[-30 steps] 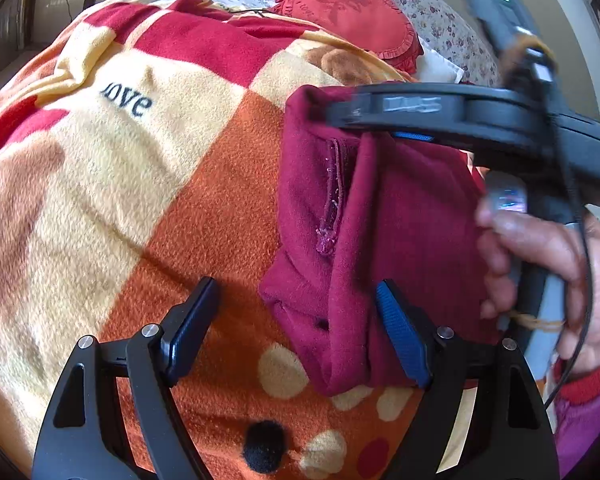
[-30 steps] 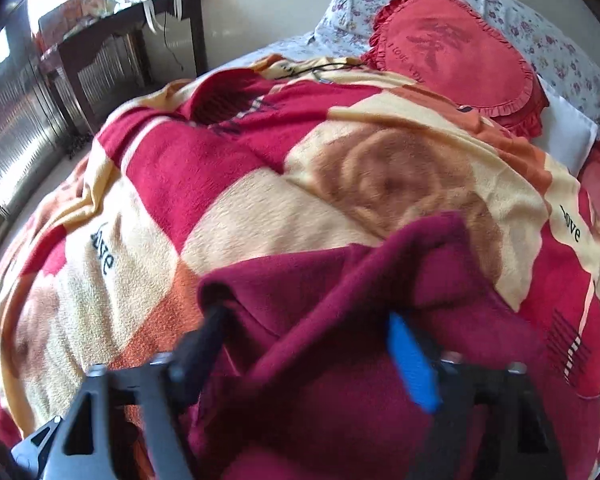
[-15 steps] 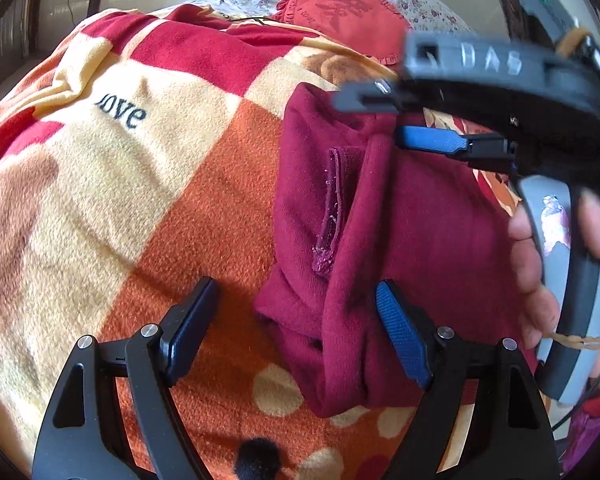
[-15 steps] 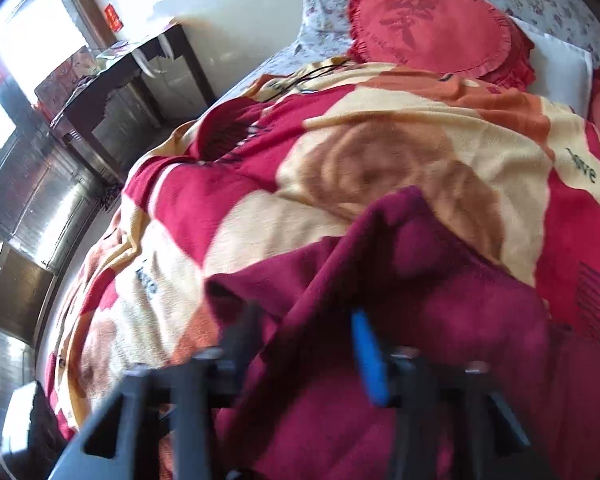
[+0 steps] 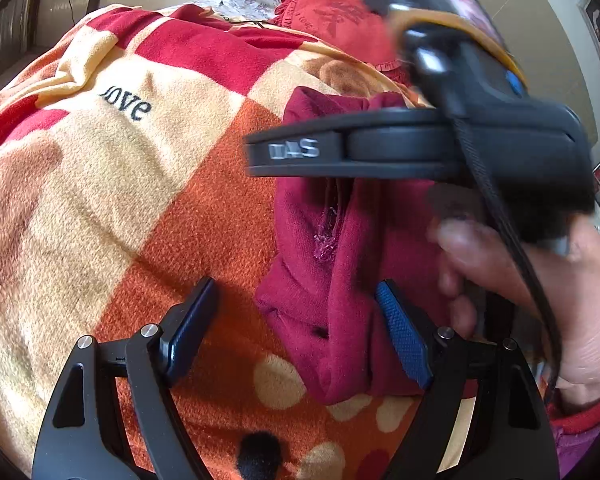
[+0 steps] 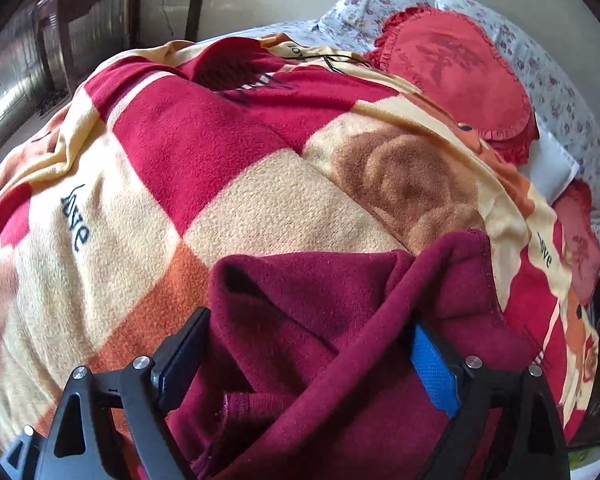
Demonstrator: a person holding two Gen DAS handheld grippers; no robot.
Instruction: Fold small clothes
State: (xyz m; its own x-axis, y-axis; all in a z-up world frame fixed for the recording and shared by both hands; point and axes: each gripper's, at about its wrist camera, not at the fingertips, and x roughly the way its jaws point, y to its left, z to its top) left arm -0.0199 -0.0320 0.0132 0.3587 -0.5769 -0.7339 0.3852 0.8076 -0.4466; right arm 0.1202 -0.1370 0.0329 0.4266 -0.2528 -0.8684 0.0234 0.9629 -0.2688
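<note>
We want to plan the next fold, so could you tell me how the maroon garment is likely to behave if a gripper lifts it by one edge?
The maroon garment lies in soft bunched folds, so it would probably droop rather than hold shape. Its fleecy nap suggests it would grip the pads, not slip. On the plush blanket it may drag instead of sliding.

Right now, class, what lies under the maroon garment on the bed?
The maroon garment lies on a checked fleece blanket printed with "love"; its orange and cream squares show around the cloth. What the blanket looks like directly beneath the garment is covered.
</note>
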